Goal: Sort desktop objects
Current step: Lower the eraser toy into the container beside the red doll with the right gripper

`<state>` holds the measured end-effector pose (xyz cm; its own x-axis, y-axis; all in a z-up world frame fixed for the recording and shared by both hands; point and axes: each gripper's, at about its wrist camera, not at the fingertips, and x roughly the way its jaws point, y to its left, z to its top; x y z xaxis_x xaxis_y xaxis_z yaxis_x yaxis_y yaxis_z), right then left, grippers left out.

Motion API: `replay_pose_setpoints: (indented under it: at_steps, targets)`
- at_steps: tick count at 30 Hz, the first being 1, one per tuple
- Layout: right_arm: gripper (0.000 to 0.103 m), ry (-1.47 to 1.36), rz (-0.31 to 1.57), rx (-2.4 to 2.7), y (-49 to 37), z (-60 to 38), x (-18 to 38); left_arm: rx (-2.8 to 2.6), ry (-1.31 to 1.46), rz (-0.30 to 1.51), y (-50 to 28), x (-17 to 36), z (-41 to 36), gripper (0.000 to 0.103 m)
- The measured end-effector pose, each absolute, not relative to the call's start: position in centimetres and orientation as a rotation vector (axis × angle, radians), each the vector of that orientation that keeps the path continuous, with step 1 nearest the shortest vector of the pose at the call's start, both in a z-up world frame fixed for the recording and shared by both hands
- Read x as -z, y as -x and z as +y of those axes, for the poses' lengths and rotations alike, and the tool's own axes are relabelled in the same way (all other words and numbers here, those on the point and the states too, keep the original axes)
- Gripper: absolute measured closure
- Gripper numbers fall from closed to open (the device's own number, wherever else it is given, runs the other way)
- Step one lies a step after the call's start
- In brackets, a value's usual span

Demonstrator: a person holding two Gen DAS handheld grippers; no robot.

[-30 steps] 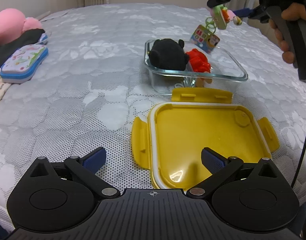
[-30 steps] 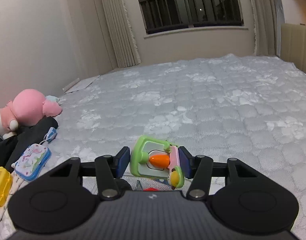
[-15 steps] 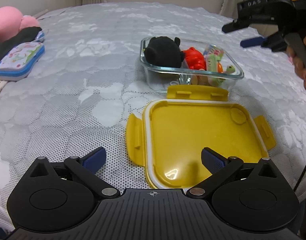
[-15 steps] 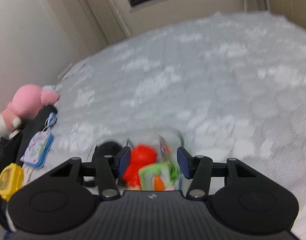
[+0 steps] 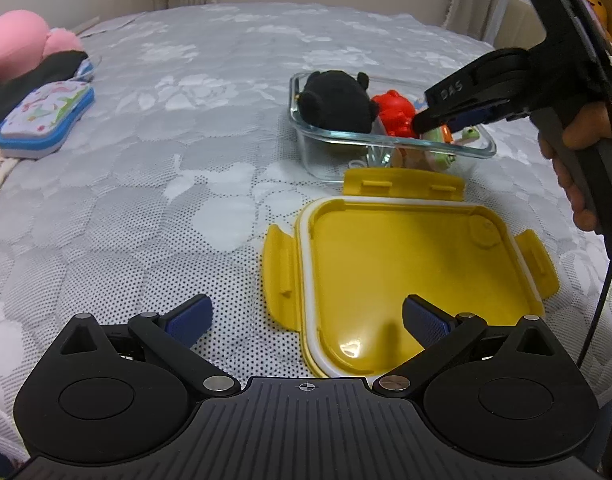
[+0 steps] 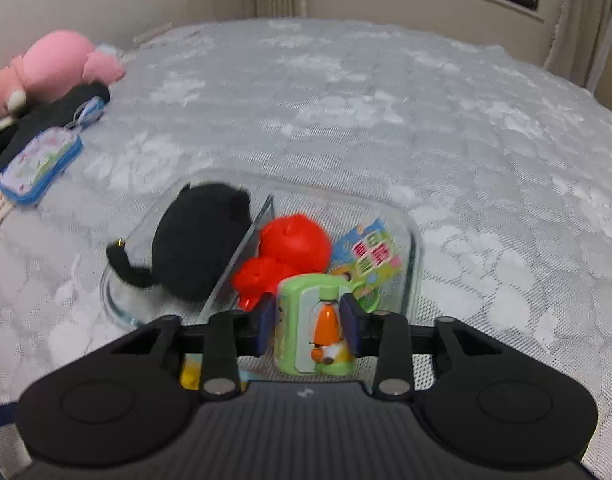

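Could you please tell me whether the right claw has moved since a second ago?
Yes. The right claw has come down from above the glass container to its rim, with the green toy between its fingers.

The left gripper is held low, its fingers wide apart and empty. The right gripper tilts downward in the person's hand, its fingers narrowly spaced.

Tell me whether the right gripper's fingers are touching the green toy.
Touching. In the right wrist view both blue pads of the right gripper sit flush against the sides of the green toy, no gap visible, above the glass container.
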<state>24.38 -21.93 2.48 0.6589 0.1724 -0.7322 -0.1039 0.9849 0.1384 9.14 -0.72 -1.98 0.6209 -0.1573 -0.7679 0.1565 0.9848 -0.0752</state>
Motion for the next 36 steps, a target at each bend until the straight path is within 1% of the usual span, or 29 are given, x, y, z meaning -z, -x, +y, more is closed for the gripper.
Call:
replay_pose_setpoints:
  at_steps: [2, 7, 9, 12, 14, 18, 21, 25, 26, 27, 28, 30, 32, 33, 36]
  targets:
    - [0.067, -0.087, 0.848, -0.160, -24.5, -21.7, -2.2, 0.182, 0.003, 0.885, -9.2, 2.1, -0.7, 0.000]
    - [0.067, -0.476, 0.960, -0.189, -23.9, -24.4, -0.4, 0.186, 0.005, 0.886, -9.1, 2.1, -0.8, 0.000]
    - [0.067, -0.547, 0.968, -0.174, -24.3, -25.5, 0.0, 0.186, 0.005, 0.885, -9.1, 2.0, -0.8, 0.000]
    - [0.065, -0.473, 0.882, -0.130, -23.8, -25.8, -1.1, 0.185, 0.000, 0.883, -8.9, 2.0, -0.7, 0.000]
    - [0.059, -0.411, 0.832, -0.127, -23.2, -25.7, -2.3, 0.183, 0.004, 0.883, -9.0, 2.0, -0.6, 0.000]
    - [0.059, -0.245, 0.813, -0.175, -22.3, -23.8, -4.5, 0.189, 0.013, 0.884, -9.0, 2.0, -0.8, 0.000]
    - [0.059, -0.102, 0.846, -0.169, -22.7, -21.8, -4.6, 0.202, -0.003, 0.879, -8.7, 1.9, -1.3, 0.000]
    - [0.059, -0.082, 0.922, -0.175, -23.5, -20.2, -2.7, 0.198, -0.009, 0.873, -8.5, 1.7, -1.1, 0.000]
    - [0.061, -0.081, 0.918, -0.174, -23.5, -20.2, -2.7, 0.195, -0.008, 0.873, -8.5, 1.7, -0.9, 0.000]
    - [0.069, -0.080, 0.915, -0.172, -23.4, -20.2, -2.7, 0.190, -0.006, 0.872, -8.5, 1.7, -0.8, 0.000]
    - [0.073, -0.079, 0.912, -0.170, -23.4, -20.3, -2.6, 0.186, -0.004, 0.872, -8.5, 1.7, -0.6, 0.000]
    - [0.072, -0.078, 0.905, -0.167, -23.4, -20.4, -2.6, 0.181, 0.001, 0.874, -8.6, 1.8, -0.3, 0.000]
    - [0.074, -0.076, 0.898, -0.163, -23.3, -20.4, -2.6, 0.182, 0.005, 0.876, -8.7, 1.8, -0.2, 0.000]
    - [0.073, -0.075, 0.895, -0.161, -23.3, -20.5, -2.5, 0.183, 0.006, 0.876, -8.7, 1.8, -0.2, 0.000]
    - [0.075, -0.073, 0.885, -0.156, -23.2, -20.6, -2.5, 0.189, 0.008, 0.877, -8.8, 1.8, -0.4, 0.000]
